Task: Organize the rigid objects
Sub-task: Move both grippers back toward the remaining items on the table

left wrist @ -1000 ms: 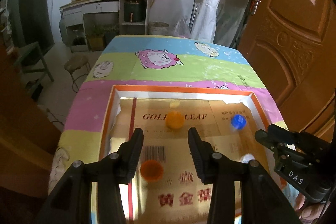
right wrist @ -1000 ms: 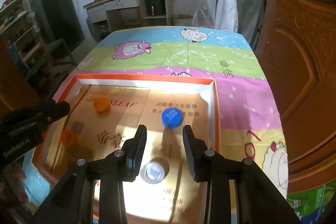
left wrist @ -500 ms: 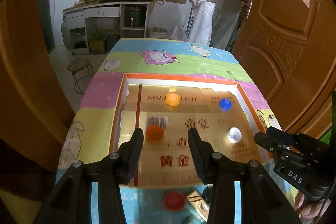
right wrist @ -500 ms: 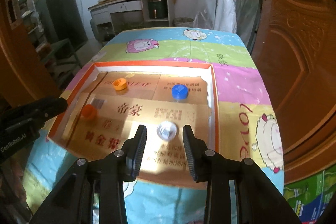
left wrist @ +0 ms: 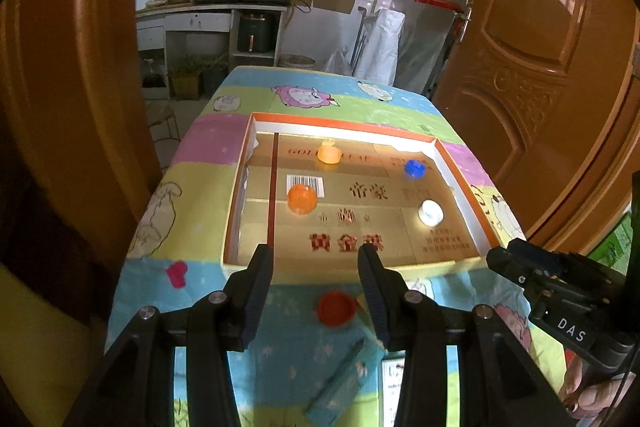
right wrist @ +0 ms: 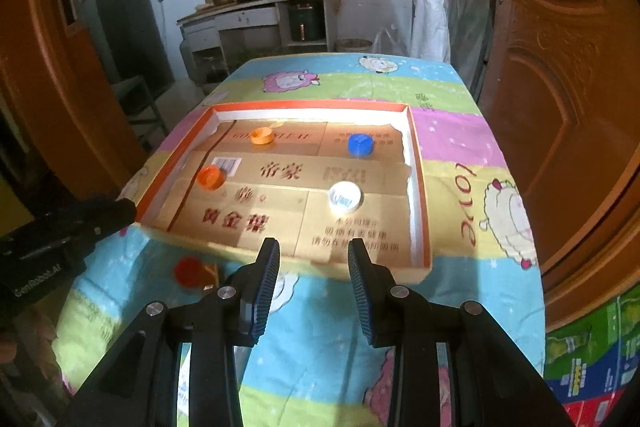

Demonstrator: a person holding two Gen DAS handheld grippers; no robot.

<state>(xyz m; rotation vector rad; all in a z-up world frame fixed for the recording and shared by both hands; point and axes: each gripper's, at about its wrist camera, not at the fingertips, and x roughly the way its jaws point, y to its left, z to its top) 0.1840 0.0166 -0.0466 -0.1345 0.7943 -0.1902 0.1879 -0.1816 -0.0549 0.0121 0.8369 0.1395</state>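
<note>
A shallow cardboard tray with an orange rim (left wrist: 464, 171) (right wrist: 418, 163) lies on the table. In it sit two orange caps (left wrist: 302, 199) (left wrist: 329, 153), a blue cap (left wrist: 414, 169) (right wrist: 360, 143) and a white cap (left wrist: 430, 213) (right wrist: 345, 195). A red cap (left wrist: 335, 307) (right wrist: 188, 271) lies on the cloth in front of the tray. My left gripper (left wrist: 316, 283) is open and empty, just above the red cap. My right gripper (right wrist: 313, 283) is open and empty, near the tray's front edge.
A colourful sheep-print tablecloth (right wrist: 460, 131) covers the table. A blue flat packet (left wrist: 340, 383) and a white card (left wrist: 392, 383) lie near the table's front. Wooden doors (left wrist: 540, 67) stand close on the right and left. A kitchen counter (left wrist: 208, 11) stands behind.
Both grippers have pulled back and up from over the tray to its front edge. The red cap and the packet have come into view. Both stay open.
</note>
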